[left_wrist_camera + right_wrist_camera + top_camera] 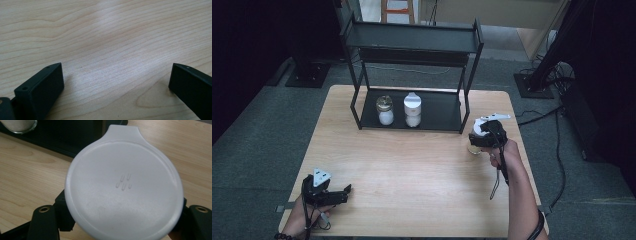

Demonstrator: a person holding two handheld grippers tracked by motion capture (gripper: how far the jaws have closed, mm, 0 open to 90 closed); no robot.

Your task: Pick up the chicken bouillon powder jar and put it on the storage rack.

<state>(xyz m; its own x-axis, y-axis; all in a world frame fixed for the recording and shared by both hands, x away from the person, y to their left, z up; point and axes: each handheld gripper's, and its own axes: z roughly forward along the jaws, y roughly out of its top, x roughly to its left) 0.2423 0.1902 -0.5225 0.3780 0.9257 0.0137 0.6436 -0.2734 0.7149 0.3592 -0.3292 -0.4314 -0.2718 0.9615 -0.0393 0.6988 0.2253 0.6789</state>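
Note:
A jar with a round white lid (123, 187) stands on the wooden table (412, 170) near its right edge, just in front of the black rack's right leg. My right gripper (477, 140) comes down on it from above, with a black finger (45, 220) on each side below the lid, shut on the jar (474, 148). The lid hides the jar's body and the fingertips in the right gripper view. My left gripper (343, 192) rests low at the table's front left, open, with nothing but bare wood between its jaws (116, 75).
A black two-level rack (412, 45) stands at the back of the table. Its lower shelf (439, 112) holds a glass jar with a gold lid (385, 111) and a white-lidded jar (412, 110), both with white contents. Cables lie on the floor to the right.

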